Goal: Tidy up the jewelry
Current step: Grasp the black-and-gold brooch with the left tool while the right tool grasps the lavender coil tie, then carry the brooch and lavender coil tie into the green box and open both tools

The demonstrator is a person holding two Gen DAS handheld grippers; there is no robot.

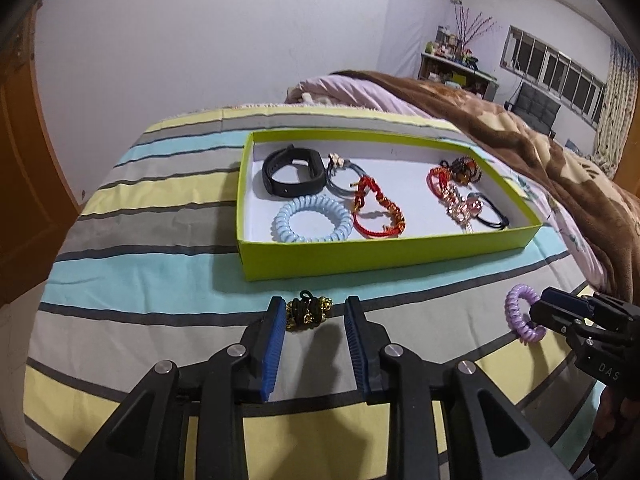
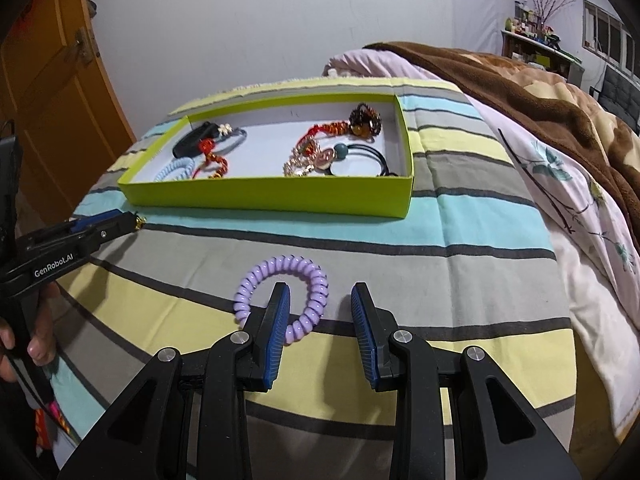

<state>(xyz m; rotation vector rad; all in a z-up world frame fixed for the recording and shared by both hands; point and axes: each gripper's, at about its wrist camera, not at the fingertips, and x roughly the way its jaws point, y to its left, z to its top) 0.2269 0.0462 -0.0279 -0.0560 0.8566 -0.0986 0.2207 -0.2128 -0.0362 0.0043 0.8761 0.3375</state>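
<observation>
A lime green tray (image 1: 384, 258) (image 2: 276, 196) lies on the striped bedspread and holds several bracelets and hair ties, among them a black band (image 1: 292, 172), a light blue coil tie (image 1: 312, 220) and a red cord bracelet (image 1: 378, 210). My left gripper (image 1: 314, 320) is open, its fingers on either side of a dark green and gold beaded bracelet (image 1: 308, 312) on the bedspread. My right gripper (image 2: 320, 312) is open; its left finger sits inside a purple coil hair tie (image 2: 282, 292), which also shows in the left wrist view (image 1: 520, 312).
The striped bedspread (image 1: 160, 280) (image 2: 440, 280) covers the surface. A brown blanket (image 1: 540, 160) (image 2: 540, 92) and a floral sheet (image 2: 580, 208) lie to the right. An orange wooden door (image 2: 52, 92) stands at the left.
</observation>
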